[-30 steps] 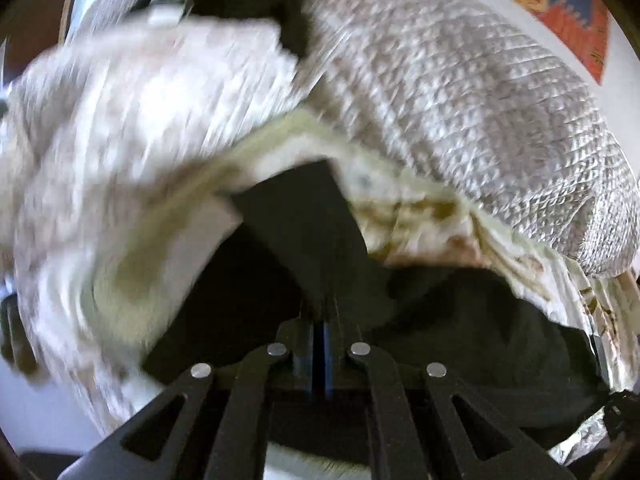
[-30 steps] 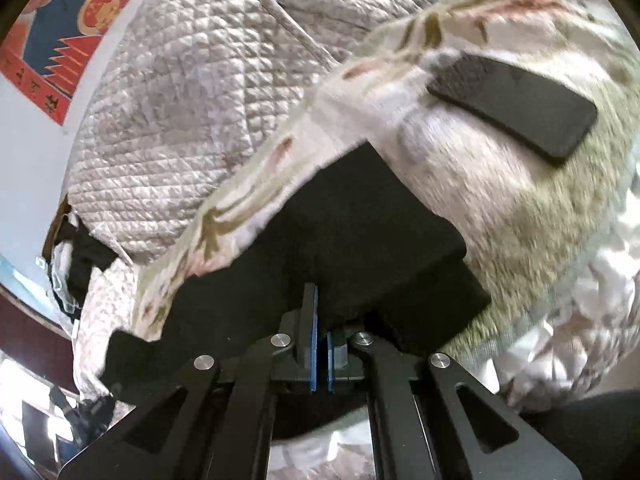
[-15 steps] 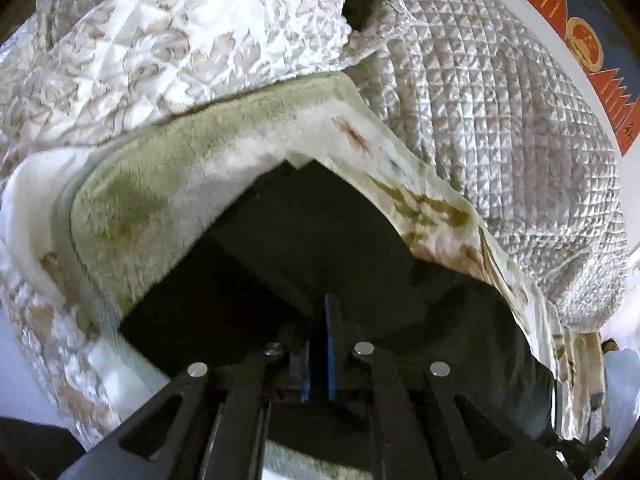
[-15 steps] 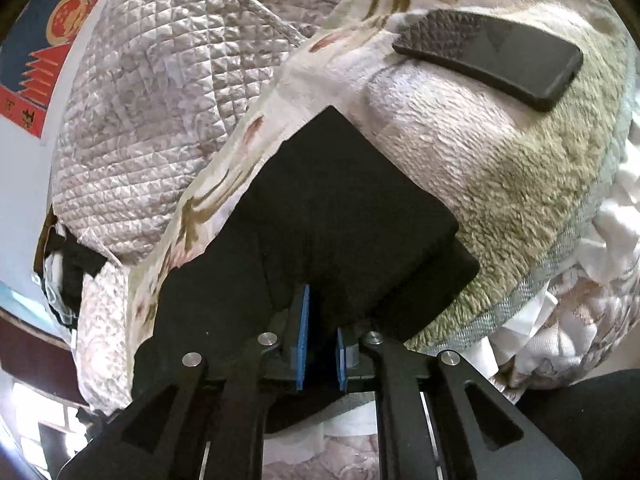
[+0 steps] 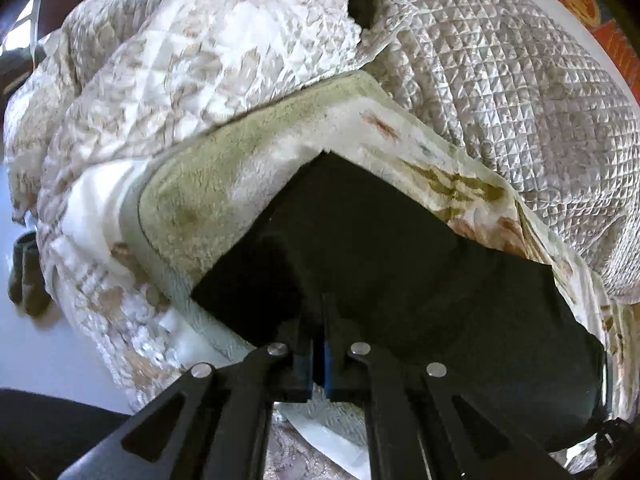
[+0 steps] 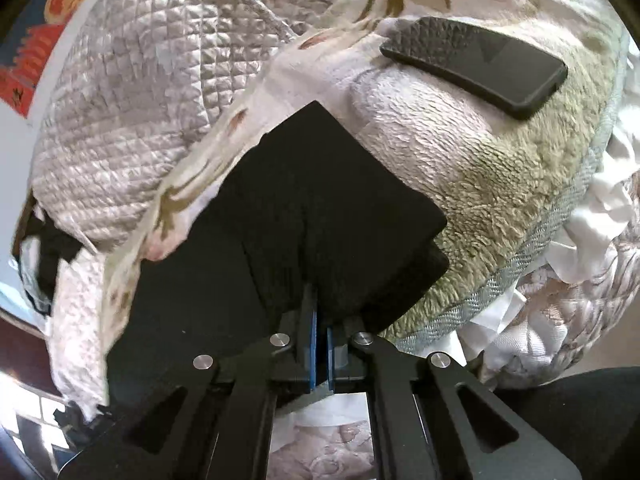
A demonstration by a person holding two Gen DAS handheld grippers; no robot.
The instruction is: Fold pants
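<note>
Black pants lie folded on a fuzzy cream and green blanket. My left gripper is shut on the pants' near edge at their left end. In the right wrist view the pants show stacked layers with a square corner at the right. My right gripper pinches the near edge at that end, its blue pads nearly together with cloth between them.
A black phone lies on the blanket beyond the pants' right end. A grey quilted cover is bunched behind, and a white patterned quilt to the left. A dark sock lies on the floor at the left.
Both grippers have lowered the pants' edge forward onto the blanket, and the views have steadied. The right jaws opened slightly half a second ago and are narrower now.
</note>
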